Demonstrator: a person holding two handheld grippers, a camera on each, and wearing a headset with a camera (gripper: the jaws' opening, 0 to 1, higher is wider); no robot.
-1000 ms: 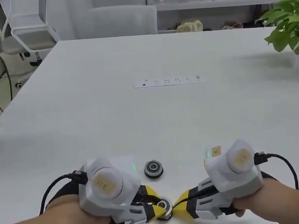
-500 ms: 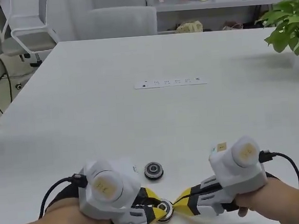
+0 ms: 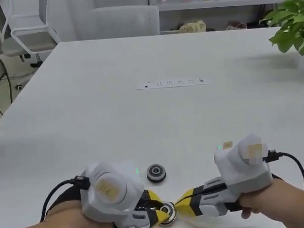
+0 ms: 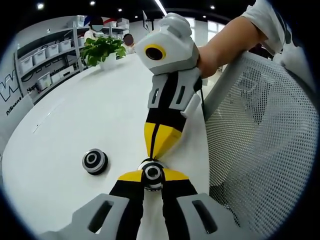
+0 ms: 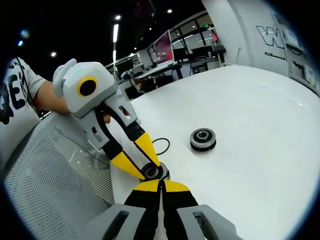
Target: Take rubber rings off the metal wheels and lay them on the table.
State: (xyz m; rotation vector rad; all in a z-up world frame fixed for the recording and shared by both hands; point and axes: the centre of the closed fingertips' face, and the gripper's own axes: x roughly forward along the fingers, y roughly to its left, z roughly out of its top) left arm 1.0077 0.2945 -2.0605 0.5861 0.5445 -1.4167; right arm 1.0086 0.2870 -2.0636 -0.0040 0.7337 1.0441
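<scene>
My left gripper is shut on a small metal wheel, held just above the table's near edge. My right gripper meets it tip to tip, its yellow jaws shut on the black rubber ring at the wheel's rim. In the left gripper view the right gripper comes down from above onto the wheel. A second wheel, with its black ring on, lies flat on the table. A loose thin black ring lies on the table behind the left gripper's finger.
The white table stretches far ahead, with a white power strip near its middle. A potted plant stands at the far right. A mesh chair back sits close behind the grippers, and more chairs stand past the far edge.
My right gripper's body has drifted a little to the right, with its tips still at the wheel. The left gripper and the wheel on the table have stayed put.
</scene>
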